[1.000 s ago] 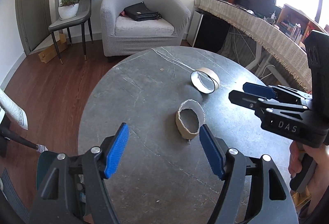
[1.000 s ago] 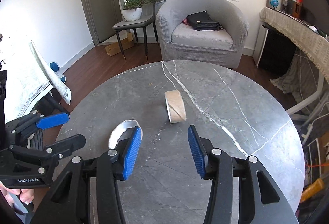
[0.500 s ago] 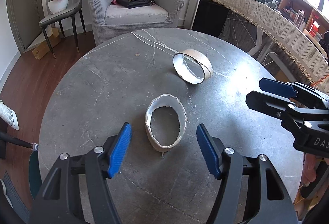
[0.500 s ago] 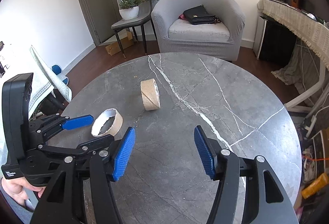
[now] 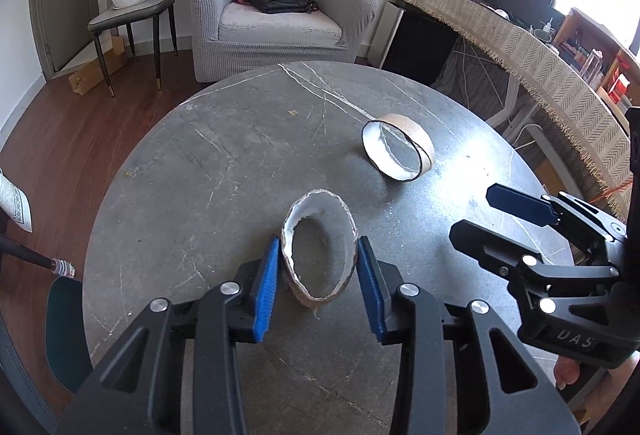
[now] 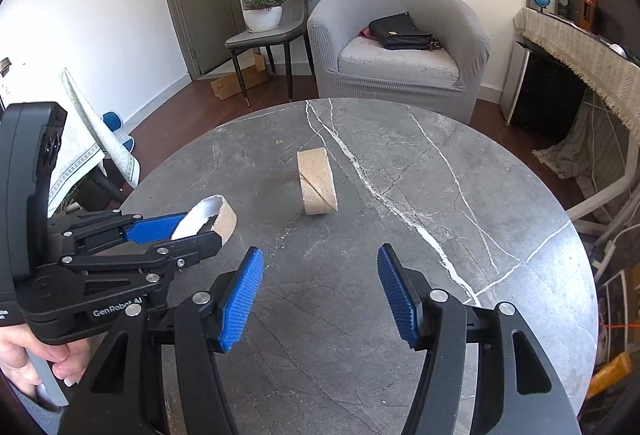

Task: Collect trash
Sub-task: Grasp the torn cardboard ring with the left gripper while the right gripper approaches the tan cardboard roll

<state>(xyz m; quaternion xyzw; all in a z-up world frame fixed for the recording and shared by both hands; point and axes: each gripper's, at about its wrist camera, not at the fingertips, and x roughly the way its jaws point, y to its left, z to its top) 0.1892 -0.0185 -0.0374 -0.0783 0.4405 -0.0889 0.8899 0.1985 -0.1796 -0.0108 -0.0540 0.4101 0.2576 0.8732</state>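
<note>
Left gripper (image 5: 318,267): blue pads against both sides of the near ring (image 5: 319,255), a torn cardboard tape core squeezed oval on the grey table (image 5: 224,171); the grasp step appears under way. Far ring (image 5: 398,151): upright, well apart, untouched. Right gripper (image 6: 320,295): jaws wide, empty, above the table. Next move likely calls for lifting without crushing; no bin is visible.

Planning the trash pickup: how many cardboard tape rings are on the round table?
2. The torn ring sits between the left gripper fingers, which are closed against its sides. The second ring stands on edge farther out, ahead of the open right gripper. None seem hidden.
</note>
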